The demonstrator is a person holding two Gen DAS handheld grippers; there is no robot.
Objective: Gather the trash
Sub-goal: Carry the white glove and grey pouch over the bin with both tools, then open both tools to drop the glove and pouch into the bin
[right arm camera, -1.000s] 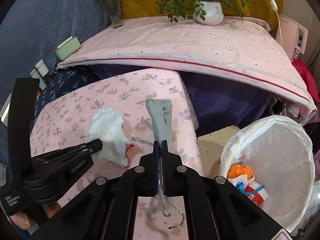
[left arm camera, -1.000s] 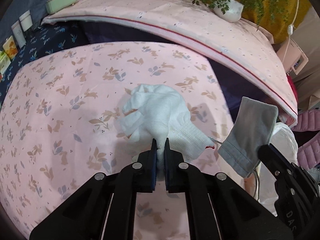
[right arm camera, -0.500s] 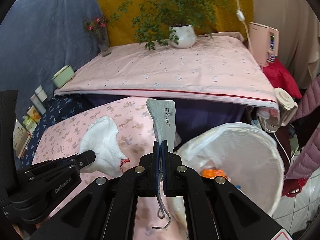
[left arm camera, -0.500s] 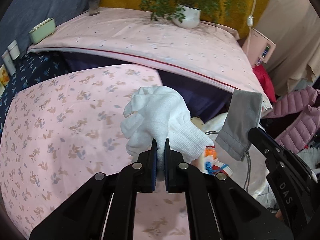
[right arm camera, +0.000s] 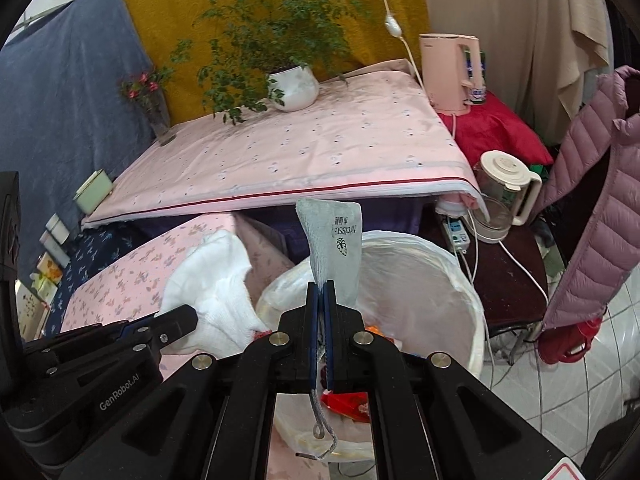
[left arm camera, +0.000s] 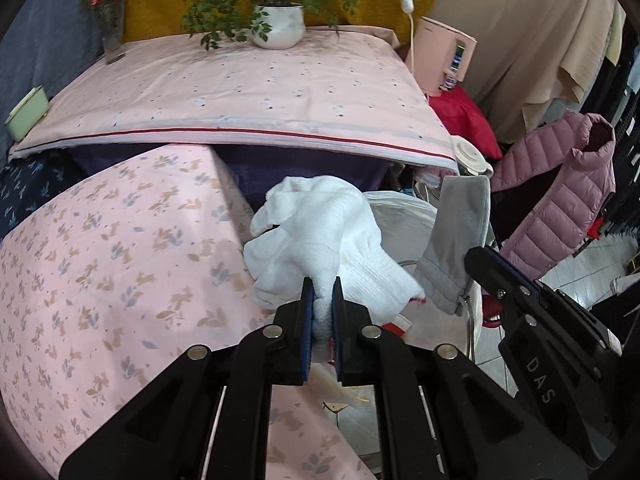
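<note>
My left gripper pinches a crumpled white glove with a red thread; its jaws are opening slightly, the pads still on the fabric. The glove hangs past the floral table's right edge, at the rim of the white-lined trash bin. My right gripper is shut on a grey face mask, whose ear loop dangles over the bin. Orange and red rubbish lies inside. In the right wrist view the left gripper and the glove sit just left of the bin. The left wrist view shows the right gripper with the mask.
A pink floral table lies to the left, and a higher pink-covered table with a potted plant stands behind. A glass kettle, cables and a pink puffer jacket crowd the right of the bin.
Both grippers have swung right, off the floral table and up to the trash bin, carrying the glove and the mask. The left jaws have parted a little.
</note>
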